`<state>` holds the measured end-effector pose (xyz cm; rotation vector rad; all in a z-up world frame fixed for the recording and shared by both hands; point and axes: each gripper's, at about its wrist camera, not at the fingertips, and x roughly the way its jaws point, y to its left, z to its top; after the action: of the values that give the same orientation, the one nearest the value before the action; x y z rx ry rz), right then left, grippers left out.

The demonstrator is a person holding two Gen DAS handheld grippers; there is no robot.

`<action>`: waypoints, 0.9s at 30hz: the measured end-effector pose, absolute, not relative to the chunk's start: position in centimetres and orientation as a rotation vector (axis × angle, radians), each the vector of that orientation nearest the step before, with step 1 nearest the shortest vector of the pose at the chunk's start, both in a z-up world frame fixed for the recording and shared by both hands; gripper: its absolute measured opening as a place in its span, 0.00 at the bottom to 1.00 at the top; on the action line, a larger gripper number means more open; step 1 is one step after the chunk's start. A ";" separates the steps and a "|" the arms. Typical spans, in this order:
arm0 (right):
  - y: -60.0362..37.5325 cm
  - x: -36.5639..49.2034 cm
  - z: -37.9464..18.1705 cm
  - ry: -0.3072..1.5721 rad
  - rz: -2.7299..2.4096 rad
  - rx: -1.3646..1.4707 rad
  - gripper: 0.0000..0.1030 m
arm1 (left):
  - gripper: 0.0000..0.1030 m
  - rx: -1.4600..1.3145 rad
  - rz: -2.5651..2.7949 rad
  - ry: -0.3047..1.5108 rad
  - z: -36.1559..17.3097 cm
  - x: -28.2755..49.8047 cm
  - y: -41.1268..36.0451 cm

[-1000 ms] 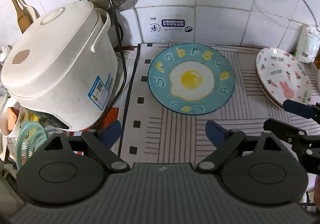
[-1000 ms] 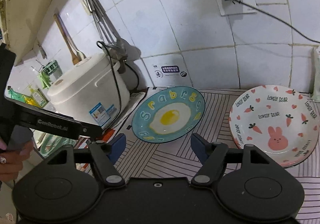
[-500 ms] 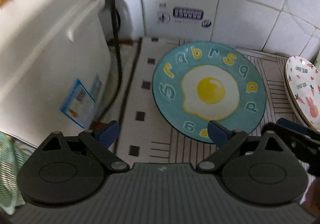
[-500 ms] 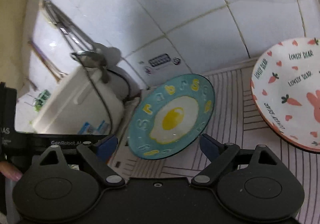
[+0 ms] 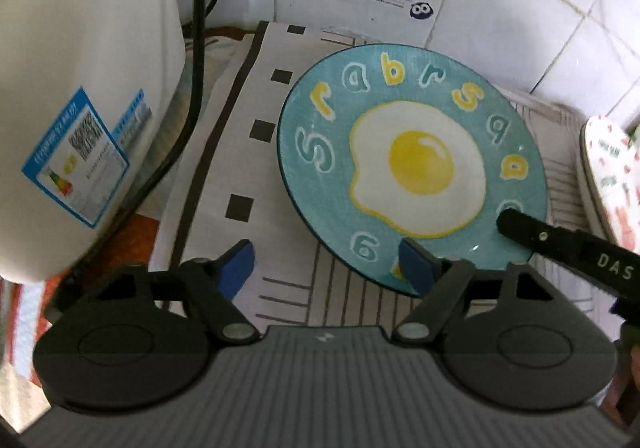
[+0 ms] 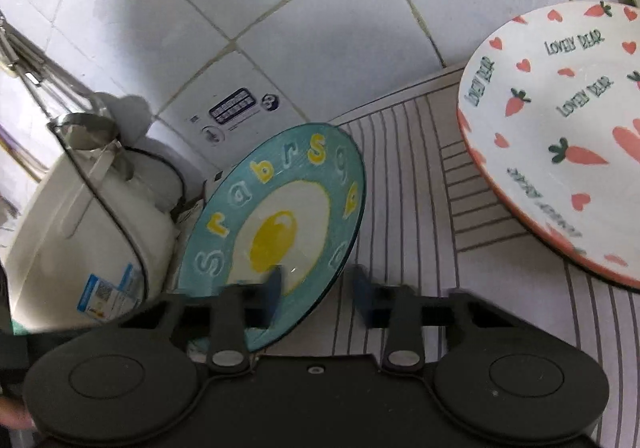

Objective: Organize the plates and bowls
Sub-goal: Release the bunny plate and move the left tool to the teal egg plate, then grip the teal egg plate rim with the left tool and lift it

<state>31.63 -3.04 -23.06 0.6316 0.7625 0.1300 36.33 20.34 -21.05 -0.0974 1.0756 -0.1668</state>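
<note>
So the teal fried-egg plate (image 5: pixel 412 163) lies flat on the striped mat (image 5: pixel 208 175), between the white rice cooker (image 5: pixel 76 87) and the "LOVELY DEAR" carrot plate (image 6: pixel 560 127). It looks like glazed ceramic: stiff, slick, chippable, a bit heavy. I'd pinch the near rim. My left gripper (image 5: pixel 328 268) is spread wide with nothing in it, and my right gripper (image 6: pixel 318 296) straddles the rim, unclenched. Rim letters read roughly "SrabrSqa". The right gripper's side says "DAS".
</note>
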 end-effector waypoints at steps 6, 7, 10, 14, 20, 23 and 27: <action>-3.0 32.4 -23.2 0.776 0.104 0.632 0.16 | 0.42 -0.133 -0.146 1.053 -21.0 37.1 20.9; -3.2 32.5 -23.3 0.772 0.099 0.640 0.14 | 0.40 -0.135 -0.153 1.047 -21.2 37.3 20.8; -4.0 32.5 -24.1 0.749 0.113 0.707 0.13 | 0.40 -0.137 -0.146 1.017 -21.6 37.4 20.5; -6.2 32.6 -26.0 0.735 0.176 0.891 0.09 | 0.31 -0.156 -0.133 1.013 -21.7 37.1 20.1; -4.7 32.9 -23.9 0.770 0.186 0.742 0.17 | 0.27 -0.086 -0.143 1.031 -20.3 36.5 19.9; -4.7 31.9 -23.0 0.768 0.198 0.701 0.18 | 0.26 -0.055 -0.143 1.012 -19.2 34.9 19.8; -4.7 29.7 -21.7 0.745 0.207 0.647 0.18 | 0.26 -0.054 -0.157 0.994 -18.0 32.5 19.6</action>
<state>29.70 -4.68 -21.68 0.6468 0.7448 0.2071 32.51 19.59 -18.04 -0.0541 0.9938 -0.1574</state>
